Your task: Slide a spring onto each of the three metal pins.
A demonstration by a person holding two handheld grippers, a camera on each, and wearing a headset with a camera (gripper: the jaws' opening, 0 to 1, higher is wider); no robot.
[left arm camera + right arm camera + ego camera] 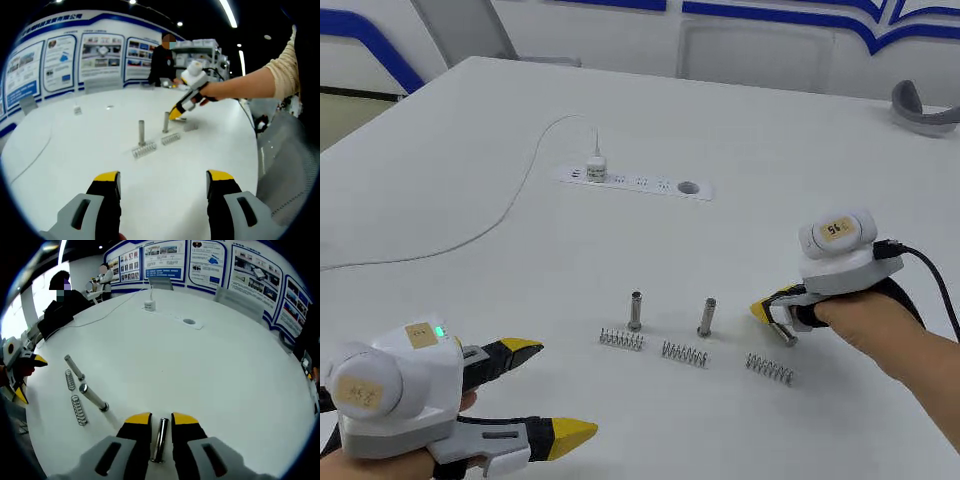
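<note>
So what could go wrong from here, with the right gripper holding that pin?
The right gripper pinches the third pin on its shaft, so it could slip or tip when set down. It works close to the rightmost spring and the nearer upright pin; a nudge might roll one or topple the other.

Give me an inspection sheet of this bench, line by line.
Surface: white table.
Job's things: two upright pins; third pin in the right gripper; three springs lying flat, none on a pin.
Clutter: power strip with a charger plugged in; grey object at the far edge.
Grippers: left gripper open, holding nothing; right gripper's fingers shut on the third pin.
Cables: white cable from the charger; black cable from the right gripper.
Surroundings: wall posters; a person beyond the table.
</note>
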